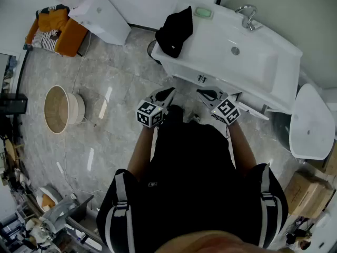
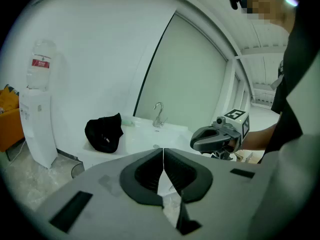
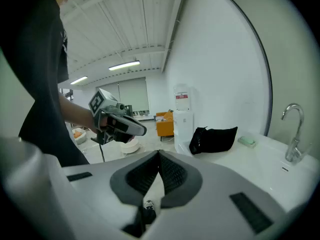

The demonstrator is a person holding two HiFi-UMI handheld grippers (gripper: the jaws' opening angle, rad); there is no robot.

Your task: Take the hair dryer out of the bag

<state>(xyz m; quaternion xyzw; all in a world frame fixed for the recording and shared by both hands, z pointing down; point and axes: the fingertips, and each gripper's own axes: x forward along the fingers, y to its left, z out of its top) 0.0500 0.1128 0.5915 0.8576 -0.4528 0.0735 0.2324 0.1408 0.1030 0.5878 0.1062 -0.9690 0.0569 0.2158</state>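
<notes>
While left gripper (image 2: pixel 163 151) and right gripper (image 3: pixel 159 154) fingers press closed, empty, black bag (image 1: pixel 174 30) lies apart on counter (image 1: pixel 213 33)

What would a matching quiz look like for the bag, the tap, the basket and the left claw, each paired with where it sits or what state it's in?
Things:
1. bag
2. tap
3. basket
4. left claw

Place or state:
A. on the floor
B. shut, nothing in it
C. slumped on the end of the counter
D. upright behind the basin

Pairs: 1-C, 2-D, 3-A, 4-B
</notes>
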